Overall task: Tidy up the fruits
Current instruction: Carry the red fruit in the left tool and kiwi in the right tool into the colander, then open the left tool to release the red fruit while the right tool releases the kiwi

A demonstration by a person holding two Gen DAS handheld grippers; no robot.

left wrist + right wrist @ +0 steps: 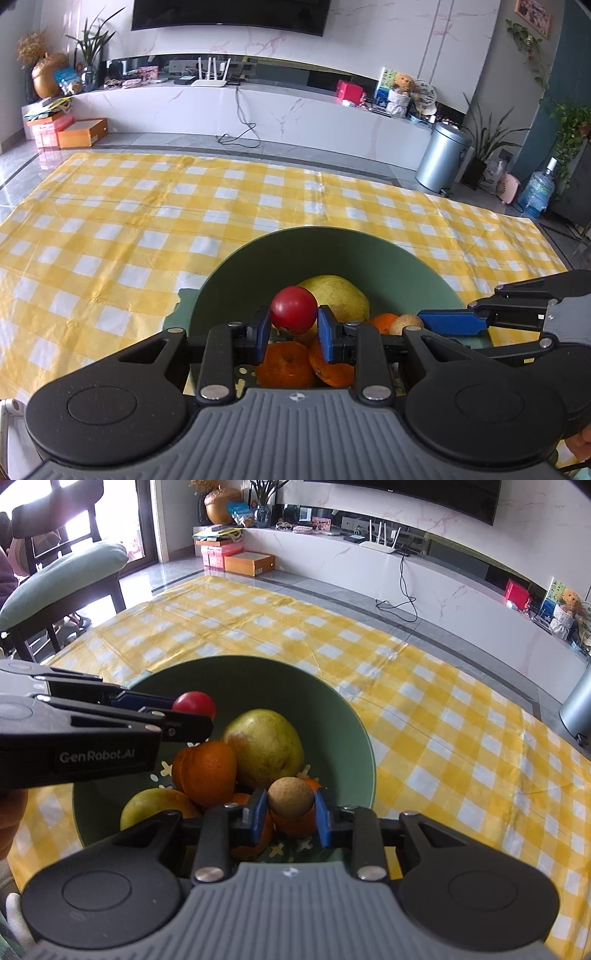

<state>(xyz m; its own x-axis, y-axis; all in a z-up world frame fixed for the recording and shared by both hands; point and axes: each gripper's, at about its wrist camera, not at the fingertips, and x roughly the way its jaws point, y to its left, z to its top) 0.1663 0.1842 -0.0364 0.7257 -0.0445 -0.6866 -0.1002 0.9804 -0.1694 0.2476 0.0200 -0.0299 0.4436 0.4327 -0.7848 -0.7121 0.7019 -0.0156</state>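
Observation:
A green bowl stands on the yellow checked cloth and holds pears and oranges. My left gripper is shut on a small red fruit, held over the bowl's near side; the same red fruit shows in the right wrist view at the left gripper's tips. My right gripper is shut on a small round tan fruit just above the oranges at the bowl's near right. In the left wrist view the tan fruit sits at the right gripper's blue pads.
The yellow checked cloth spreads wide beyond the bowl. A chair with a green cushion stands at the table's far left. A metal bin and a water bottle are on the floor past the table's right end.

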